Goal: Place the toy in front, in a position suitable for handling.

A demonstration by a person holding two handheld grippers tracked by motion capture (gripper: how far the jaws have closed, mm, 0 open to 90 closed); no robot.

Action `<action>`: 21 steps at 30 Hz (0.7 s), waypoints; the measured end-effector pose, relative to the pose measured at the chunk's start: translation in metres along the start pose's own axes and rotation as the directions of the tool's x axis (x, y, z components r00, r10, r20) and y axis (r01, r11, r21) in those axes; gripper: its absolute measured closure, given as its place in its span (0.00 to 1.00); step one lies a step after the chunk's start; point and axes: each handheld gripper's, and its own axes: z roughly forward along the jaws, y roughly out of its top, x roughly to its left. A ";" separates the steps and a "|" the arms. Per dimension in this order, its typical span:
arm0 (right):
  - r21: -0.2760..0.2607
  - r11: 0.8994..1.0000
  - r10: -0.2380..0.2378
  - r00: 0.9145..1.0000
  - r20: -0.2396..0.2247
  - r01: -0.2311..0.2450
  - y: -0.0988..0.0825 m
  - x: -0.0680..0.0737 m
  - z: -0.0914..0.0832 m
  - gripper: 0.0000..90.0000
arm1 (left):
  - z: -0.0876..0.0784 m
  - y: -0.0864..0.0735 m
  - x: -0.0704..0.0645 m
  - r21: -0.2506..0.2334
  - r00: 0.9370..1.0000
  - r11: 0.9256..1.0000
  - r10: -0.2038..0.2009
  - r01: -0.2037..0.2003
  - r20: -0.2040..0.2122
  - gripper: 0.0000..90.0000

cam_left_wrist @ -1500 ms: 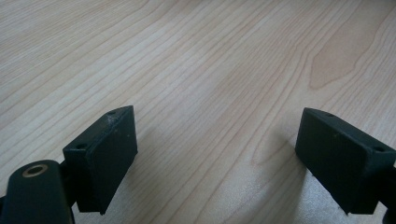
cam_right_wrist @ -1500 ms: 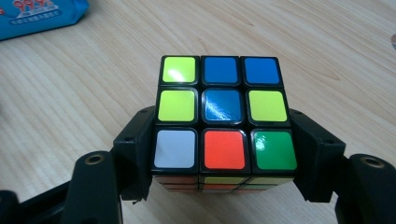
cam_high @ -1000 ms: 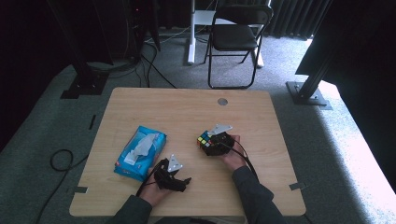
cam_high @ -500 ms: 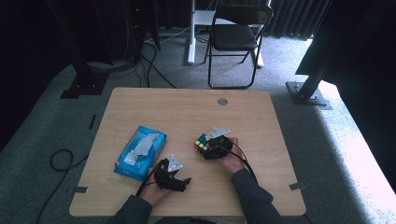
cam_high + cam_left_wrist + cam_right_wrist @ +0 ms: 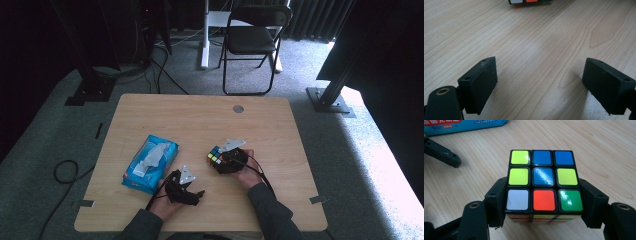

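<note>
- The right gripper (image 5: 218,159) is held low over the desk (image 5: 200,115) by the right hand (image 5: 247,172), forearm entering from the near edge and jaws pointed toward the person's left.
- Its jaws are closed on the puzzle cube (image 5: 543,182), one pad pressed against each side of the lower rows; the cube (image 5: 216,155) is seen near the desk's middle, slightly right.
- The left gripper (image 5: 197,196) is held by the left hand (image 5: 167,200) close to the near edge, jaws spread wide with bare wood between them.
- A blue tissue pack (image 5: 150,162) lies just beyond the left hand, well apart from the cube.
- The far half of the desk is left as open wood, broken by a small round grommet (image 5: 238,108).
</note>
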 end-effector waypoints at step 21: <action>0.009 1.000 -0.002 0.999 -0.051 0.002 -0.005 0.003 0.006 0.38 | 0.000 0.000 0.000 -0.003 1.000 1.000 -0.005 0.005 0.001 0.14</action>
